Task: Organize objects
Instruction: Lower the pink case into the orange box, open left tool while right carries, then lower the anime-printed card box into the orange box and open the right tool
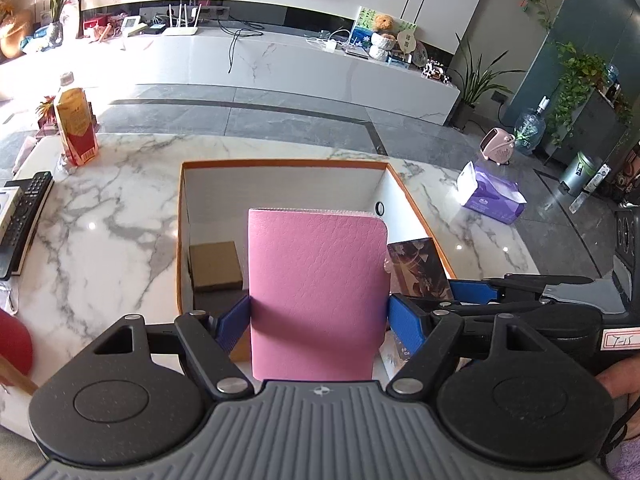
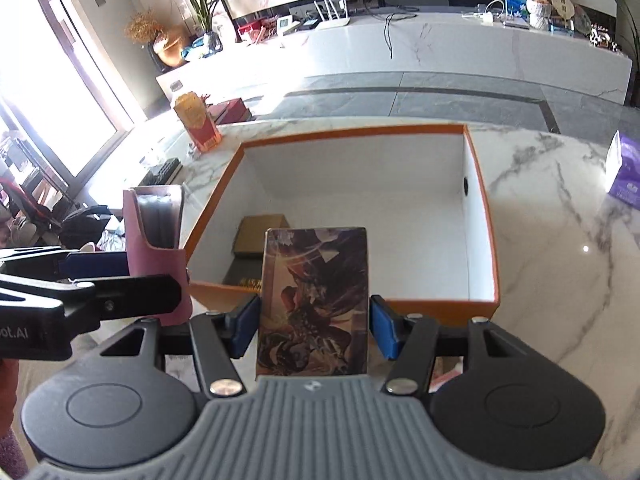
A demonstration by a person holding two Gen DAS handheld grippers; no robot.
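- Above the near edge of the orange-rimmed box (image 1: 280,165), your left hand-held gripper (image 1: 318,316) pinches a pink leather-look notebook (image 1: 316,276) by its two side edges; both blue pads (image 1: 406,326) press flat against the cover, and the notebook stands upright between them.
- Just to the right, your right hand-held gripper (image 2: 314,328) carries a dark illustrated card box (image 2: 314,300), also upright. The left blue pad touches its edge, and the right pad sits against or just off the other edge, so the grip looks closed on the box.
- The two hand-held grippers sit side by side, close but not touching; from the right wrist view the notebook shows edge-on at the left, held in the other tool's black fingers.
- Inside the orange-rimmed box, which has white inner walls, a small brown cardboard box (image 1: 216,266) lies flat on the floor in the near left corner. A dark flat item lies just in front of it, partly hidden.
- The box rests on the marble tabletop (image 1: 120,208).
- On the tabletop, well apart from the box: a red and yellow carton (image 1: 76,126) at the far left, a black remote control (image 1: 24,212) at the left edge, and a purple tissue pack (image 1: 490,196) to the right.
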